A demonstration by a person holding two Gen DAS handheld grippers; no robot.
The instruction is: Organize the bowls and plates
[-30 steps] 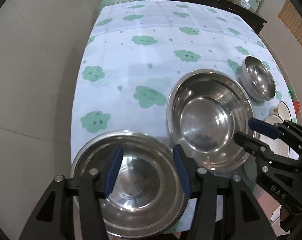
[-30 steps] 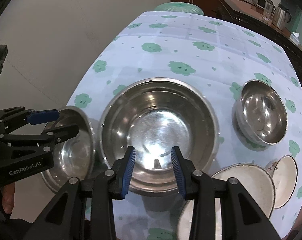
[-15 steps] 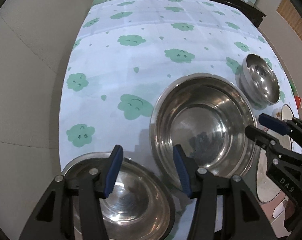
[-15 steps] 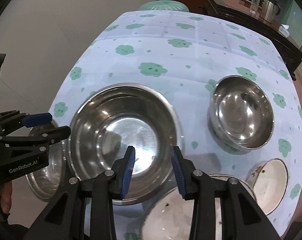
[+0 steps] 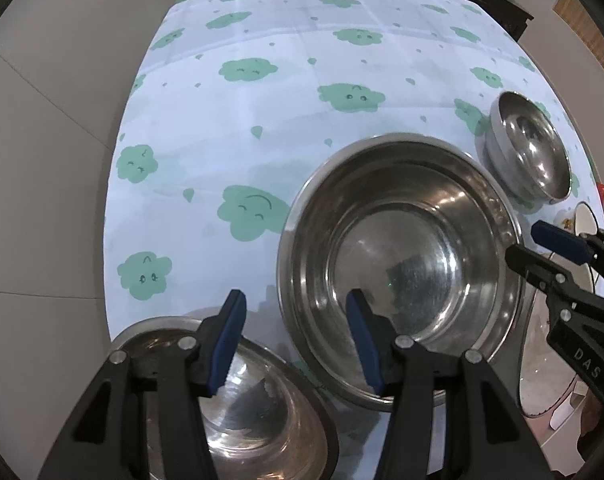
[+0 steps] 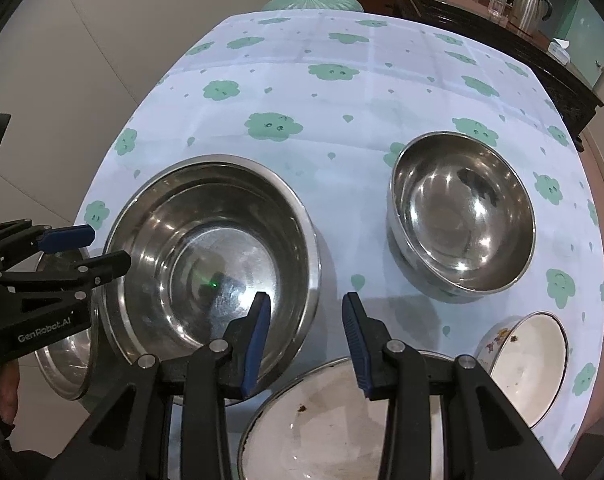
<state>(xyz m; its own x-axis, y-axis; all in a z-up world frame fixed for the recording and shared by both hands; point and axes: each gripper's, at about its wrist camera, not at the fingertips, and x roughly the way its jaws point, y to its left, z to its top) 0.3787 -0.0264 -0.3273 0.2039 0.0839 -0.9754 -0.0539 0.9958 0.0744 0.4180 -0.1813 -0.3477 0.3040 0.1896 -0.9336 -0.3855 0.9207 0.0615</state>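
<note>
- Both grippers have slid rightward along the near table edge since a second ago: the left gripper [image 5: 294, 336], then centred over the left steel bowl [image 5: 238, 396], now straddles the gap between it and the big bowl [image 5: 397, 268].
- Right gripper [image 6: 305, 336], earlier centred on the big bowl's near rim, now hangs over the gap between that bowl [image 6: 210, 256] and the near white plate [image 6: 333, 424].
- Each gripper points steeply down, jaws apart, nothing between the pads.
- Left bowl sits just under the left gripper's left finger, at the near table edge.
- Ahead of both grippers the tablecloth [image 5: 302, 92] lies open up to the far edge.
- Right of the right gripper stand a smaller steel bowl [image 6: 461, 220] and a small white bowl [image 6: 525, 364] by the right edge.
- Count: three steel bowls, one white plate, one white bowl.
</note>
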